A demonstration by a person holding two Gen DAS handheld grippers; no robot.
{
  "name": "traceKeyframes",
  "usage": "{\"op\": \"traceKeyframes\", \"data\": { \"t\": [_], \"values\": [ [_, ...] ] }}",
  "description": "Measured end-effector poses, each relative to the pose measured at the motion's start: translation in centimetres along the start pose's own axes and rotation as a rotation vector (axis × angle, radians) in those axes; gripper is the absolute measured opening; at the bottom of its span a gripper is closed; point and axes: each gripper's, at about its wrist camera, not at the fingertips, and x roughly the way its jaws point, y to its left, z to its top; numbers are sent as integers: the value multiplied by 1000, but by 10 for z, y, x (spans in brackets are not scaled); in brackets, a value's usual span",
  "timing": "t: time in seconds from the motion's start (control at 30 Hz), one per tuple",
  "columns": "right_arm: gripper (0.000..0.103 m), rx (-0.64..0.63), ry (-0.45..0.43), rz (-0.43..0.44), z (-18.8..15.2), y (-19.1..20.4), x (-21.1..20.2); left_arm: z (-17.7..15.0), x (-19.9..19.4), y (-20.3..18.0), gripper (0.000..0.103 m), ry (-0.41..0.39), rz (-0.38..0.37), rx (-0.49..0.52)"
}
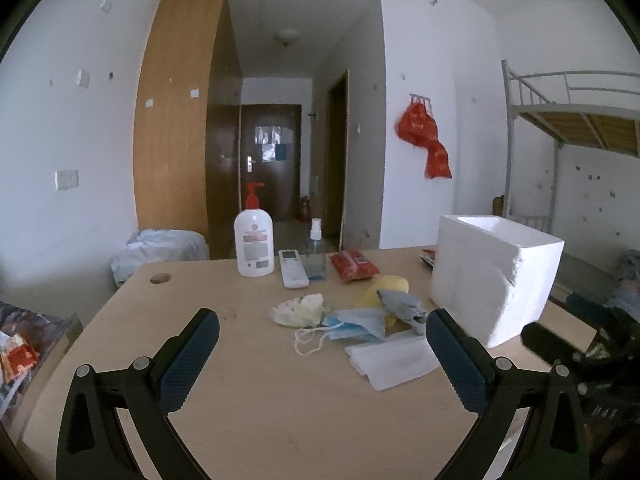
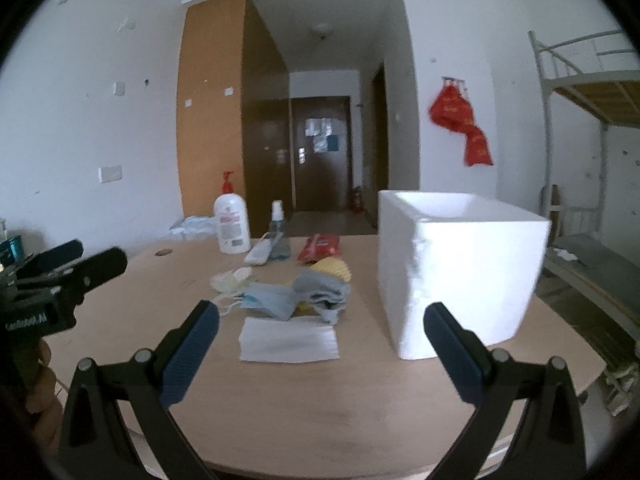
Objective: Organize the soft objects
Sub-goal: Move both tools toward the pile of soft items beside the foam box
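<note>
A heap of soft things lies mid-table: a patterned cloth mask [image 1: 298, 310] [image 2: 232, 278], a blue face mask [image 1: 354, 322] [image 2: 270, 298], a grey cloth [image 1: 402, 306] [image 2: 322, 290], a yellow sponge [image 1: 390, 286] [image 2: 332, 268] and a white folded tissue [image 1: 394, 360] [image 2: 290, 340]. A white foam box [image 1: 494, 280] [image 2: 460, 264] stands open-topped to their right. My left gripper [image 1: 322, 344] is open and empty above the table, short of the heap. My right gripper [image 2: 322, 340] is open and empty, the tissue just beyond it and the box at its right finger.
At the table's back stand a white pump bottle [image 1: 254, 244] [image 2: 232, 224], a remote [image 1: 292, 268], a small spray bottle [image 1: 316, 252] and a red packet [image 1: 354, 266] [image 2: 320, 246]. A bunk bed [image 2: 592, 128] is on the right. The left gripper shows at the right wrist view's left edge [image 2: 86, 270].
</note>
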Motion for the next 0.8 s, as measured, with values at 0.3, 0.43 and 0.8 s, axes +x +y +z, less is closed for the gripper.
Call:
{"op": "traceKeyframes", "data": {
  "t": [0.3, 0.43, 0.8],
  "values": [
    [103, -21, 45, 83, 12, 10, 25, 10, 21, 12, 103, 48, 19, 4],
    [103, -30, 77, 88, 16, 15, 44, 15, 36, 20, 103, 90, 24, -6],
    [103, -50, 181, 102, 25, 16, 95, 25, 91, 40, 103, 222, 23, -59]
  ]
}}
